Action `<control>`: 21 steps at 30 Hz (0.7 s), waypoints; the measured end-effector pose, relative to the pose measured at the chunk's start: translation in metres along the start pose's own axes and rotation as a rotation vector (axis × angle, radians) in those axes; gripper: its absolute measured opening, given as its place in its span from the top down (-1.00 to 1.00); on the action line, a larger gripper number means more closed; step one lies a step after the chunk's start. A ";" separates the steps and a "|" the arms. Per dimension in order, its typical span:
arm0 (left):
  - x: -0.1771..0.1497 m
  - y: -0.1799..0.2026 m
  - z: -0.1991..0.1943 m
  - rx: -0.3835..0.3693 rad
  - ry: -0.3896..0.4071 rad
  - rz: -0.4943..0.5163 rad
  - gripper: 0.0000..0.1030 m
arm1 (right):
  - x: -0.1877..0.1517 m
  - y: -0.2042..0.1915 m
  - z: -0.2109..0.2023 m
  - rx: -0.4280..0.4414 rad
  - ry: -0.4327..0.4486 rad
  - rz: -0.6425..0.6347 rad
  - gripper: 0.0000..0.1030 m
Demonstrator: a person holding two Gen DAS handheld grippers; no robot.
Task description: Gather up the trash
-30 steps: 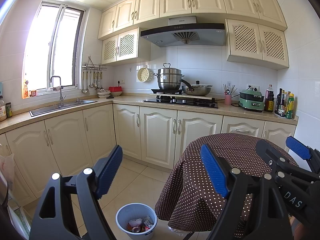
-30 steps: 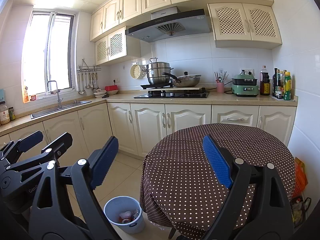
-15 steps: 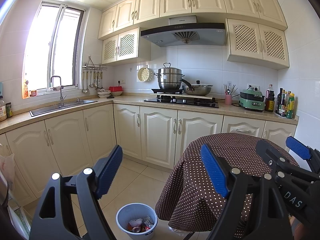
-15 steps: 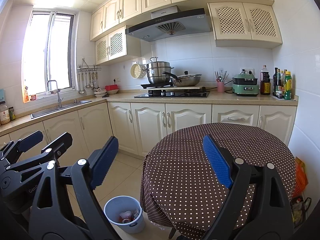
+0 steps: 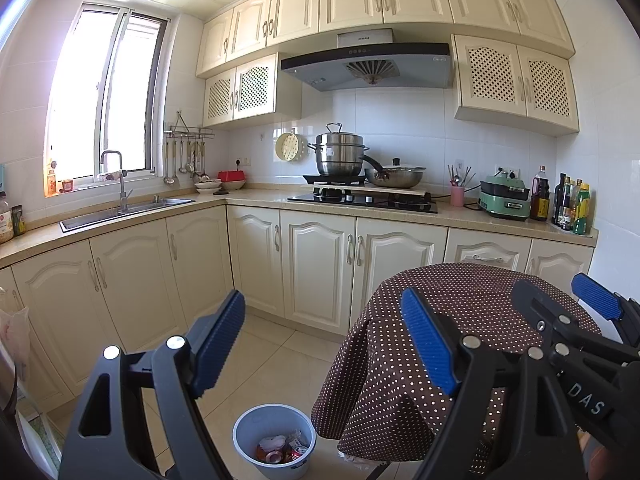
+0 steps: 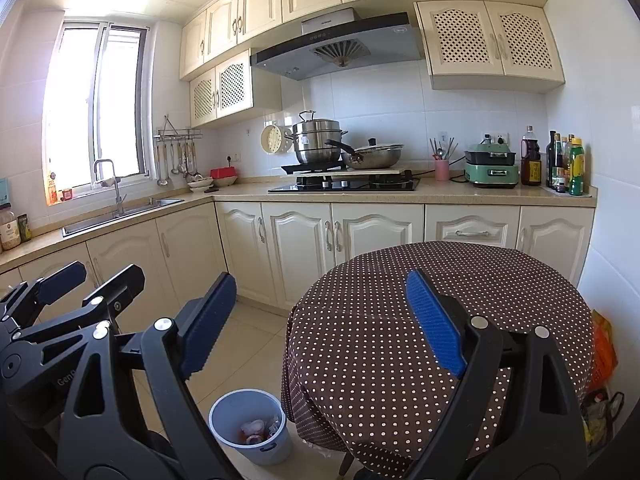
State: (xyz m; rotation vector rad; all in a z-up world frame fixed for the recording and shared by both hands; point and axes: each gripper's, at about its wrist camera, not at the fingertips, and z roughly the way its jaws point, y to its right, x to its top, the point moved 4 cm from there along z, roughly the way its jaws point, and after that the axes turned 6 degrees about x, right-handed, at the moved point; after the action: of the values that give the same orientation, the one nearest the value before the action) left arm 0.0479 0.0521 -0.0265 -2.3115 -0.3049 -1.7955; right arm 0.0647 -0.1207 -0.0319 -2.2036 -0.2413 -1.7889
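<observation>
Risk: both jaws gaped wide, empty; reaching for trash bin (image 5: 274,436) at 6 o'clock could've snagged polka-dot tablecloth (image 6: 400,320).

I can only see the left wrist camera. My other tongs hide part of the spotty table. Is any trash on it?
Observer: No. The right wrist camera shows the whole top of the spotty table, and nothing lies on it.
Child: Is anything next to it that I can't see?
Observer: Yes, an orange bag is low down at the table's right side, by the wall.
</observation>
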 end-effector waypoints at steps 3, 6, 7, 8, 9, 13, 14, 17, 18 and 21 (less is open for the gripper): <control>-0.002 -0.002 0.001 -0.002 -0.004 0.001 -0.54 | 0.000 0.001 0.001 0.001 -0.002 0.000 -0.68; -0.003 -0.003 0.004 -0.004 -0.009 0.003 -0.54 | -0.002 0.000 0.002 -0.001 -0.005 0.001 -0.68; -0.004 -0.003 0.004 -0.004 -0.011 0.003 -0.54 | -0.003 -0.001 0.003 -0.001 -0.006 0.002 -0.68; -0.005 -0.004 0.004 -0.004 -0.012 0.004 -0.54 | -0.004 0.000 0.003 0.000 -0.008 0.004 -0.69; -0.005 -0.004 0.005 -0.004 -0.013 0.005 -0.54 | -0.004 0.000 0.004 0.000 -0.009 0.005 -0.69; -0.007 -0.005 0.007 -0.003 -0.020 0.002 -0.54 | -0.004 0.001 0.006 -0.002 -0.013 0.009 -0.69; -0.007 -0.005 0.007 -0.003 -0.022 0.002 -0.54 | -0.004 0.000 0.006 -0.003 -0.012 0.008 -0.69; -0.007 -0.005 0.010 -0.002 -0.024 0.007 -0.54 | -0.002 0.000 0.006 -0.004 -0.009 0.011 -0.69; -0.006 -0.004 0.011 -0.003 -0.026 0.008 -0.54 | -0.002 0.000 0.007 -0.003 -0.009 0.013 -0.69; -0.006 -0.006 0.013 -0.005 -0.030 0.012 -0.54 | -0.003 0.002 0.008 -0.002 -0.012 0.017 -0.69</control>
State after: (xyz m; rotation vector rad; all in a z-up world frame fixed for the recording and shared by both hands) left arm 0.0573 0.0614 -0.0353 -2.3405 -0.2912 -1.7596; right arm 0.0722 -0.1194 -0.0363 -2.2121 -0.2230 -1.7687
